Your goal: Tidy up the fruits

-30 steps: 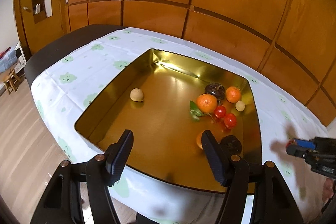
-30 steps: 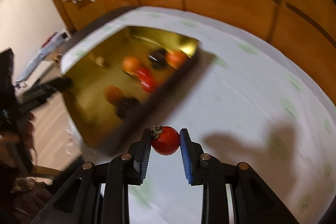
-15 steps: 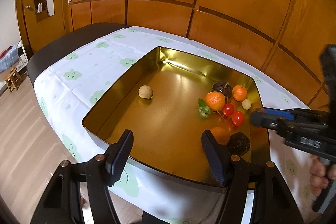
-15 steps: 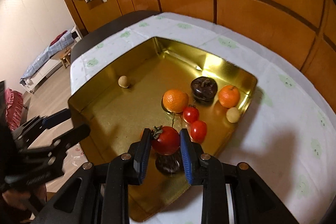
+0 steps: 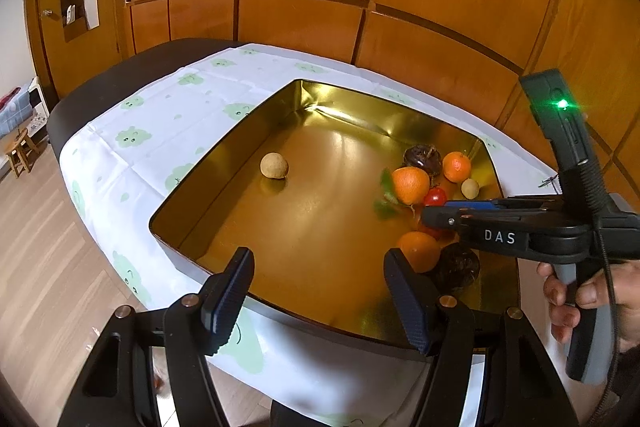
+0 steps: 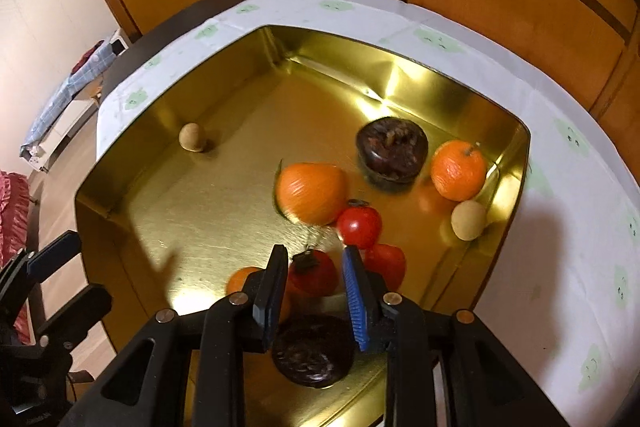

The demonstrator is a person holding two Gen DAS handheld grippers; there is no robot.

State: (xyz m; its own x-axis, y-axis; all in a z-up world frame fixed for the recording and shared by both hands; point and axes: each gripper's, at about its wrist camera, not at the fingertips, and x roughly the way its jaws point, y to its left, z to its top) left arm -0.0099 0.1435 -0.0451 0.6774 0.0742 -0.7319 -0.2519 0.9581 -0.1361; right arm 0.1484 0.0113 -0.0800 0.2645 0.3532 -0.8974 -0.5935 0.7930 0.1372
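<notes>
The right claw [image 6: 315,281] was clenched on a small red tomato [image 6: 310,273], its pads pressed on the fruit's left and right flanks with the dark stem cap pointing up and away from the camera. It hung low over the near right part of the gold tray [image 6: 400,75], which sat on the cloth-covered counter [image 6: 560,267]. Just beyond it lay two more tomatoes [image 6: 359,225], a leafed orange [image 6: 310,193], a dark round fruit [image 6: 392,149], a smaller orange [image 6: 458,169] and a pale little fruit [image 6: 468,221]; another dark fruit [image 6: 314,351] sat directly under the claw.

The left claw [image 5: 320,297] stood released and empty at the tray's near edge, with a lone pale fruit [image 5: 274,165] well apart on the tray's left.

By my judgement the tomato was light, smooth-skinned and soft under pressure, so the hold across its widest part suited it; squeezing harder risked splitting the skin, and a grip nearer the cap would likely have let it slide out. Being round, it would probably roll on the slick metal floor once let go, so setting it down against its neighbours seemed wise.
</notes>
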